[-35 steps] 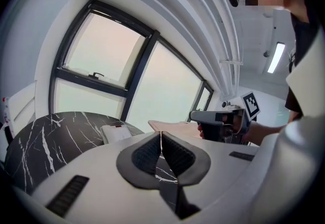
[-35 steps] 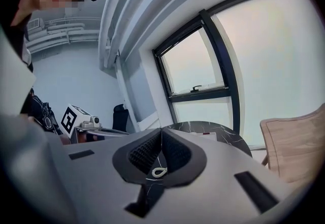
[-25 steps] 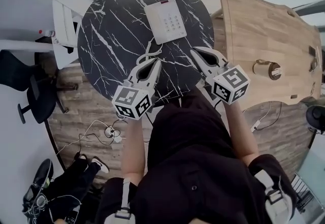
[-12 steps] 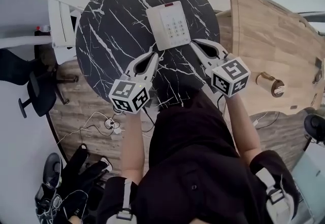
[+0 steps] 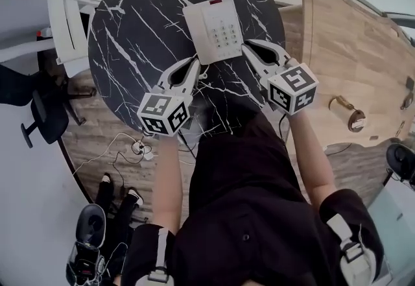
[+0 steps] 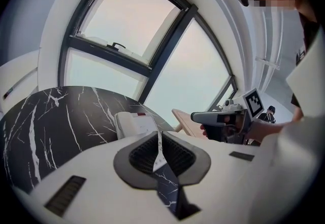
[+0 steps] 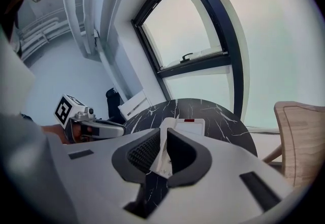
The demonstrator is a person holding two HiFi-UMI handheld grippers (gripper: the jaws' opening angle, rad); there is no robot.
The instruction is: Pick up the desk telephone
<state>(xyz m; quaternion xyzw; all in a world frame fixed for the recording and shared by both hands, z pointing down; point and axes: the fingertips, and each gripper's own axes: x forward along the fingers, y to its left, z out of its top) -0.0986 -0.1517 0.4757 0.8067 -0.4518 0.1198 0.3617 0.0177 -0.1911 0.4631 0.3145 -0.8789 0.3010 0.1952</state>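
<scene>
A white desk telephone (image 5: 214, 28) with a keypad and a small red strip lies on the round black marble table (image 5: 130, 32); it also shows ahead of the jaws as the telephone (image 6: 133, 122) and the telephone (image 7: 187, 127). My left gripper (image 5: 193, 65) hovers just off the phone's near left corner, jaws shut with nothing between them. My right gripper (image 5: 248, 50) sits at the phone's near right corner, also shut and empty. Whether either tip touches the phone I cannot tell. A white cord (image 5: 203, 74) trails from the phone's near edge.
A wooden table (image 5: 353, 32) stands to the right with a round metal object (image 5: 350, 113) on it. White furniture (image 5: 61, 25) and a dark chair (image 5: 39, 116) stand left of the marble table. Cables (image 5: 126, 152) lie on the floor below. Large windows (image 6: 132, 30) are beyond.
Both grippers have moved forward and down toward the telephone, closing in on its near corners. Their jaws have stayed shut.
</scene>
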